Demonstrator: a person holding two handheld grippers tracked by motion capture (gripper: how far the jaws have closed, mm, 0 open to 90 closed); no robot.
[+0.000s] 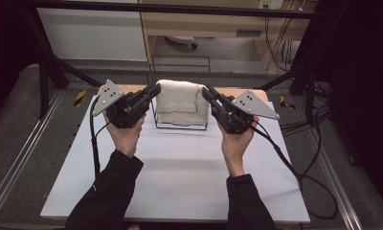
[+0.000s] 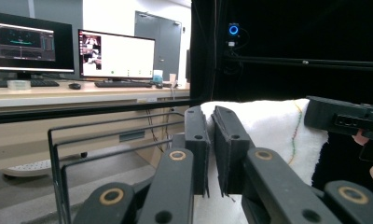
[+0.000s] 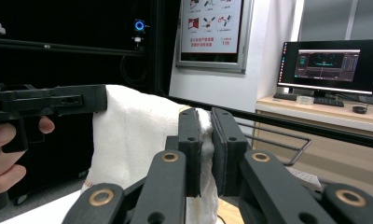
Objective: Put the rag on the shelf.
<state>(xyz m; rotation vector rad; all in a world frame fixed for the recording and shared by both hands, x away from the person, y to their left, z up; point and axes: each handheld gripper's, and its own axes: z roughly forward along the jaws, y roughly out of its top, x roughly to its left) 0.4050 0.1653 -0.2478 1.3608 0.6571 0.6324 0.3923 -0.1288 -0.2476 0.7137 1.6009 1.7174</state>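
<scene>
High view looks down on a white table top (image 1: 180, 177) with a black wire rack (image 1: 180, 125) standing near its far edge, and a white towel (image 1: 177, 98) draped over the rack's top so that it hangs down the near side, a thin coloured line of stitching running along its edge. A person's two forearms in dark sleeves come in from the bottom, each hand holding a gripper raised to one upper corner of the towel: the left gripper (image 1: 153, 90) at the towel's left top corner, the right gripper (image 1: 206, 92) at its right top corner. Left gripper view shows its two black jaws drawn close together, nearly parallel, with the white cloth (image 2: 268, 126) right behind and below them and a bit of it caught in the narrow slot between the pads; the rack's wires (image 2: 58, 154) stand to the left, and the other gripper (image 2: 343, 119) touches the far corner of the cloth. Right gripper view shows that gripper's jaws also pressed narrow, with a fold of the towel (image 3: 138, 135) pinched between them at the top edge, and the left gripper (image 3: 49, 105) at the cloth's opposite corner. Desks with lit monitors (image 2: 117, 56) stand in the room beyond.
</scene>
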